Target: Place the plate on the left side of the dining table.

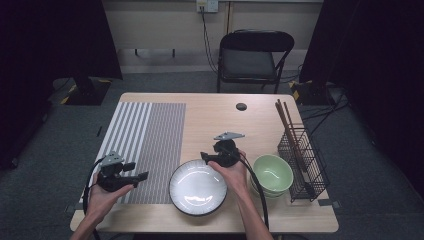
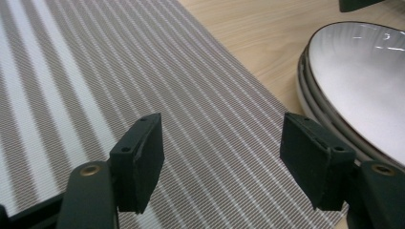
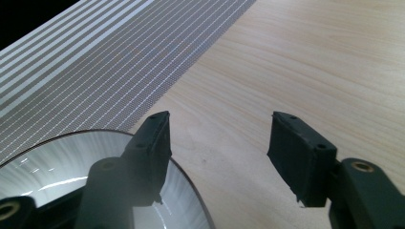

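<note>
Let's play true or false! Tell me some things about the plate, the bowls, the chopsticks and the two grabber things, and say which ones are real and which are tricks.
1. The left gripper is holding the plate. False: its jaws are open and empty, above the striped mat.
2. The green bowls sit to the right of the plate. True.
3. The chopsticks lie flat on the mat. False: they stand in the black wire basket.
4. The right gripper is open, at the plate's far rim. True.
5. A chair stands beyond the table. True.
</note>
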The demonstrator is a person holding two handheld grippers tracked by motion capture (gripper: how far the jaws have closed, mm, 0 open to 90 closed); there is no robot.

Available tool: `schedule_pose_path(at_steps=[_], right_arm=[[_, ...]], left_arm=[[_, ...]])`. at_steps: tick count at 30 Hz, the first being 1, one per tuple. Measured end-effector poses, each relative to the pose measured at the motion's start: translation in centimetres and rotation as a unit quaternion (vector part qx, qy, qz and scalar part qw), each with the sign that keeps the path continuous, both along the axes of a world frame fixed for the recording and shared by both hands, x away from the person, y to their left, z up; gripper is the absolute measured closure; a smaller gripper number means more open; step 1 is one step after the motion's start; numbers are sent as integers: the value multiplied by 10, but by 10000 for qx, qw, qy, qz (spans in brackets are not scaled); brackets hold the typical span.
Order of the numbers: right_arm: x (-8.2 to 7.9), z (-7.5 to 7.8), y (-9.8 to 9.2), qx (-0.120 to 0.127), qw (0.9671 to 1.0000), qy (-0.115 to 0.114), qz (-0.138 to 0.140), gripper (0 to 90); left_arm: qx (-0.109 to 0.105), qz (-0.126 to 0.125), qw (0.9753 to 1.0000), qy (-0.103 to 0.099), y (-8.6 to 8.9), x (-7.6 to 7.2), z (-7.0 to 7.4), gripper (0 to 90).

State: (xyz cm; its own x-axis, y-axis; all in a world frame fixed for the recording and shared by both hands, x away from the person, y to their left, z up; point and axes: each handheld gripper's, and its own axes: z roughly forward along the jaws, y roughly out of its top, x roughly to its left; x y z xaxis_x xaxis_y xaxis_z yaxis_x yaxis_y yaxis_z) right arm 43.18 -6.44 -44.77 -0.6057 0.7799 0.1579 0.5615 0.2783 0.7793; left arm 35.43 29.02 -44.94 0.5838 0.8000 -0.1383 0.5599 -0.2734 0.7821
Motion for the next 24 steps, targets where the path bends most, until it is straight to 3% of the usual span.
schedule_pose_path(at_steps=[7, 12, 19, 24], right_arm=[[-9, -1, 1, 123, 9995, 74, 295, 591], [-12, -5, -2, 133, 9993, 149, 315, 706], [-12, -11, -6, 185, 9993, 193, 260, 772], [-12, -11, -7, 264, 9990, 194, 307, 807]], left_arm=[[-77, -403, 9991, 69, -28, 9, 1, 385], [-155, -568, 9982, 127, -46, 20, -2, 408], [-184, -845, 9962, 27, -69, 31, -1, 481], [-390, -1040, 9935, 241, -78, 38, -3, 552]])
